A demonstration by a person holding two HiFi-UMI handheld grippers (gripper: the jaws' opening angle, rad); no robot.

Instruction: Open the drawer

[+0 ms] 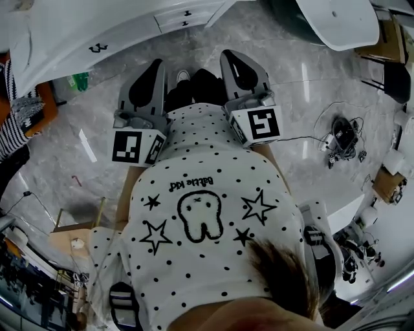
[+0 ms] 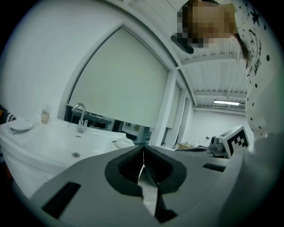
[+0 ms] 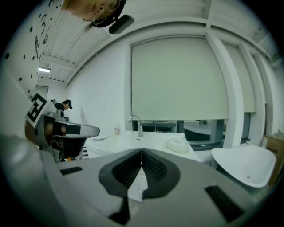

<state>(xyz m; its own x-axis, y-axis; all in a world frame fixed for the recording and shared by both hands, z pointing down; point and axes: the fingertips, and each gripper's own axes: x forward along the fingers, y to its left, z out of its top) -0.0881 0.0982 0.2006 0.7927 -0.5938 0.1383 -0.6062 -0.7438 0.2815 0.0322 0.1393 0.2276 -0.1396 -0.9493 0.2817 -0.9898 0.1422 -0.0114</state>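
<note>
The white vanity cabinet (image 1: pixel 123 35) stands ahead of me, at the top of the head view. Its drawer fronts (image 1: pixel 183 15) carry small dark handles (image 1: pixel 98 48) and look closed. My left gripper (image 1: pixel 156 64) and right gripper (image 1: pixel 234 57) are held out side by side in front of the dotted white shirt, short of the cabinet. In the left gripper view the left gripper (image 2: pixel 143 151) has its jaws together with nothing between them. The right gripper (image 3: pixel 141 153) is likewise shut and empty. Both point toward the sink counter (image 3: pixel 133 141) and its faucet (image 2: pixel 80 118).
A white basin (image 1: pixel 339 22) sits at the upper right. Cables and gear (image 1: pixel 341 139) lie on the grey floor to the right, cardboard boxes (image 1: pixel 71 239) to the lower left. A person in a striped top (image 1: pixel 16 123) stands at the left edge.
</note>
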